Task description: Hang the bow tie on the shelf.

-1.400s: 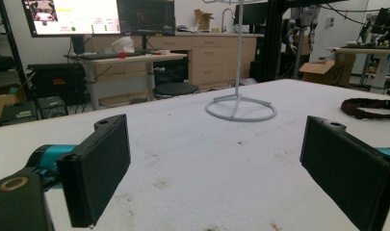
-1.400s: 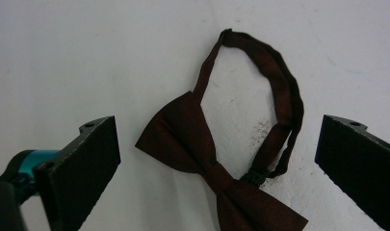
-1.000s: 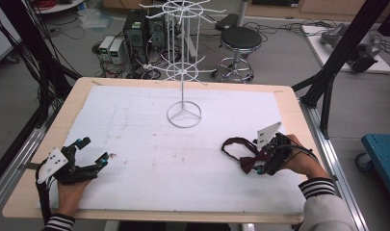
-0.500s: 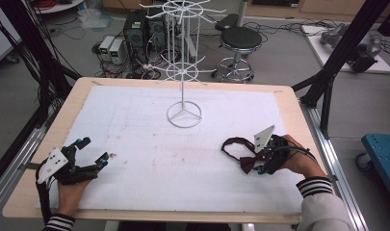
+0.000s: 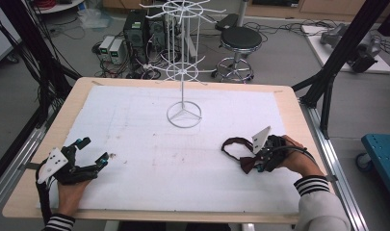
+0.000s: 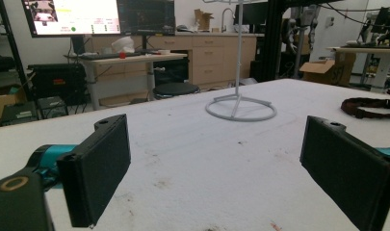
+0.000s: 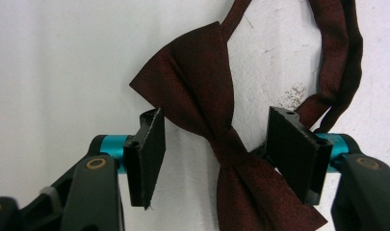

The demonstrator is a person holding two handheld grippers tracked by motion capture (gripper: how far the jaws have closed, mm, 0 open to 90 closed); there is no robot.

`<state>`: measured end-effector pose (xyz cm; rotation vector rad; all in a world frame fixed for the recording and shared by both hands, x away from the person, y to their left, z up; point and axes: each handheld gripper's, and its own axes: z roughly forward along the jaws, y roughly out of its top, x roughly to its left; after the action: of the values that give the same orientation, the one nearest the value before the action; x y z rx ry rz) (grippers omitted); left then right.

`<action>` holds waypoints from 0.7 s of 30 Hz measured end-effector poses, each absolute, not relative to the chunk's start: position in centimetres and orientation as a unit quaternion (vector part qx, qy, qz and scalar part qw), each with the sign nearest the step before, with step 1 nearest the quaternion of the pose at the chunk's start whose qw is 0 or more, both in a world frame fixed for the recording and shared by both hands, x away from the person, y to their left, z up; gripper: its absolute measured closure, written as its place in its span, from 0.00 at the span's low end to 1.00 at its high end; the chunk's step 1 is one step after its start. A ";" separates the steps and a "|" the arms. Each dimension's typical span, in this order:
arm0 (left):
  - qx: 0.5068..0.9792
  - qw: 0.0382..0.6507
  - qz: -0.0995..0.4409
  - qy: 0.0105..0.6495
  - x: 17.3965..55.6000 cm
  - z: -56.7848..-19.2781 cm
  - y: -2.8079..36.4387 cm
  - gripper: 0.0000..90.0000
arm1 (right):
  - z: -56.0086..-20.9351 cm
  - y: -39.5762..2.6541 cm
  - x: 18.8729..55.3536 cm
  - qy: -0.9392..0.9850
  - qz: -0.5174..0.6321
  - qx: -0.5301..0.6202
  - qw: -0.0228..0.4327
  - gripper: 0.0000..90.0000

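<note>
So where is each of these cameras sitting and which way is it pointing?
High view: above the person's side, looking forward and down on the table; both hands, left gripper, right gripper.
Left gripper view: low over the table, facing the white wire stand between wide-open jaws.
Right gripper view: looking down at the dark red bow tie between its jaws, just closing, not yet touching.
All three share the bow tie.

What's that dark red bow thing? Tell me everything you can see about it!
It is a dark red bow tie of slightly shiny woven cloth, with two flared wings, a pinched knot in the middle and a thin neck strap curling into a loop. It lies flat on the white table cover, near the table's right side. The right gripper straddles its knot; the jaws have just been closing, but the pads do not press it yet.
</note>
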<state>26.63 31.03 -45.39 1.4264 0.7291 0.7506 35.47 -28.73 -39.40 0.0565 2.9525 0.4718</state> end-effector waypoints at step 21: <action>0.623 0.634 0.328 0.320 26.6 -45.4 31.0 0.12 | -39.4 -28.9 36.1 0.985 0.159 0.039 0.052 0.85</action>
<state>26.63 31.04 -45.39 1.4245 0.7320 0.7489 36.08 -28.87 -39.44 0.1177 2.9959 0.4825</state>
